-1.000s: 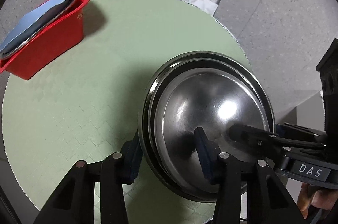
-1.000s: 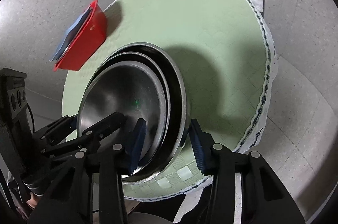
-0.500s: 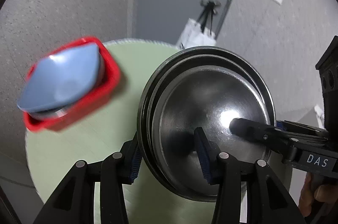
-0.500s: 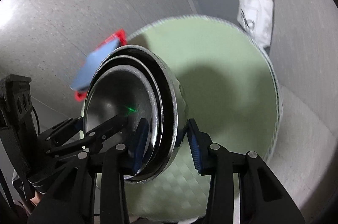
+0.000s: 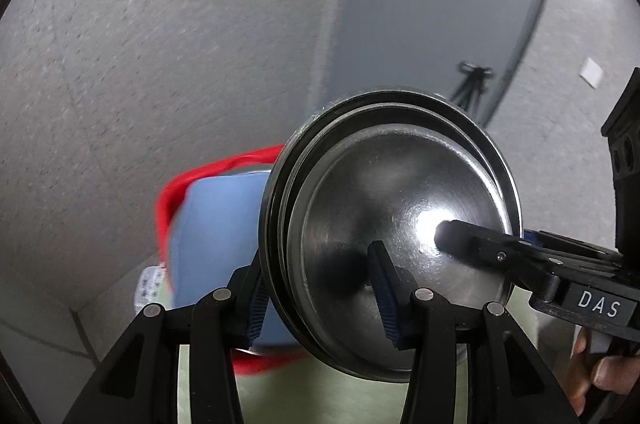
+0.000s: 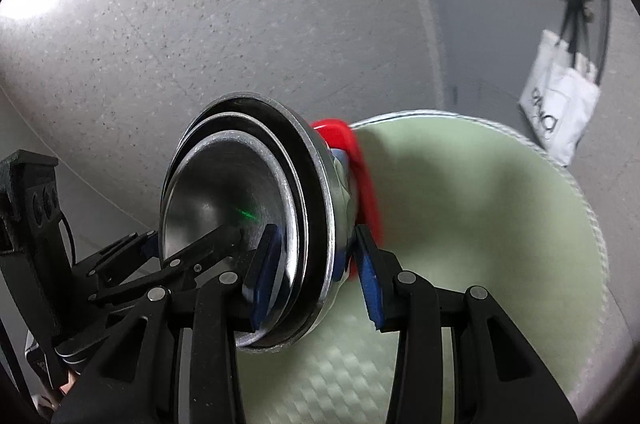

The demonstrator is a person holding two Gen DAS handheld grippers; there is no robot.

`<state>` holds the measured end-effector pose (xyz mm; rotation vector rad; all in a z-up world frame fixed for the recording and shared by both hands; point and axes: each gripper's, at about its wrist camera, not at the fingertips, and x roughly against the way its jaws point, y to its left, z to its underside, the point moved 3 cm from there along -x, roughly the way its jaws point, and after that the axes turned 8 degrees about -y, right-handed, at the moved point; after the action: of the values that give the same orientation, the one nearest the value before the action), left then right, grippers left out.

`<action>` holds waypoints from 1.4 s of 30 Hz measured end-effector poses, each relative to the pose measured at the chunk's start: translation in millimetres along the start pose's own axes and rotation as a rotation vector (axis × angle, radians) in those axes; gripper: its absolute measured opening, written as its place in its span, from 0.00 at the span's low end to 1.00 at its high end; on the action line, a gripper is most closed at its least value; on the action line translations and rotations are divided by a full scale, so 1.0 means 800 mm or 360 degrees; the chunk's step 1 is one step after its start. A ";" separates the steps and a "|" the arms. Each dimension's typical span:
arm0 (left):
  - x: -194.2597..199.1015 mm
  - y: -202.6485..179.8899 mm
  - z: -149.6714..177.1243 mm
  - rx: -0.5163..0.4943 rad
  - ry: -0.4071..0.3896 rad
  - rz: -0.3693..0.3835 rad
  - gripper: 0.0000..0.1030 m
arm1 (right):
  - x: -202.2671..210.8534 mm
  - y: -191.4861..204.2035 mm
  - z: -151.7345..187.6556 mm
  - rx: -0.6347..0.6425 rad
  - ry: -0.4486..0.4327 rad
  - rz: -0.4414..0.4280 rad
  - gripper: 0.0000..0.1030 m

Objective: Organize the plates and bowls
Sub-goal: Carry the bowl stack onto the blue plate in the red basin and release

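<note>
nested steel bowls (image 5: 394,220) hang tilted on edge above the green worktop (image 6: 492,224), rim clamped by both the left claw (image 5: 320,298) and right claw (image 6: 316,278), just before the red bin (image 5: 208,176).

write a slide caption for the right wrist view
Both hand-held grippers clamp nested steel bowls on edge before the red bin.

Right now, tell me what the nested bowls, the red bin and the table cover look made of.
Nested bowls: metal, probably stainless steel; brushed grey with a bright glare spot. Red bin: likely plastic, judging by its even glossy red, though it is blurred. Table cover: pale green mat, woven or embossed; a checker texture and a stitched white edge show.
</note>
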<state>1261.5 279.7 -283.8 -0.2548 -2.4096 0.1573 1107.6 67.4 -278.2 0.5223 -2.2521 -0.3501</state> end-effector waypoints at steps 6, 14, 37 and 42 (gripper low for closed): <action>-0.041 0.043 -0.001 0.0074 0.0100 -0.0094 0.41 | -0.081 0.016 -0.002 -0.0009 0.0135 -0.0011 0.37; -0.076 0.043 0.002 0.0086 0.0166 -0.0153 0.40 | -0.124 0.006 0.014 -0.0007 0.0224 0.0047 0.37; -0.023 -0.027 0.008 0.0041 -0.0108 -0.0449 0.87 | -0.034 0.003 0.029 0.0132 -0.0001 0.0082 0.62; 0.058 -0.106 0.044 -0.0026 -0.0289 -0.0521 0.94 | 0.053 -0.012 0.055 0.0188 -0.0108 0.0079 0.67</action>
<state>1192.1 205.9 -264.7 0.1544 -2.5936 0.0114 1050.9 42.2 -284.1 0.5214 -2.3577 -0.2137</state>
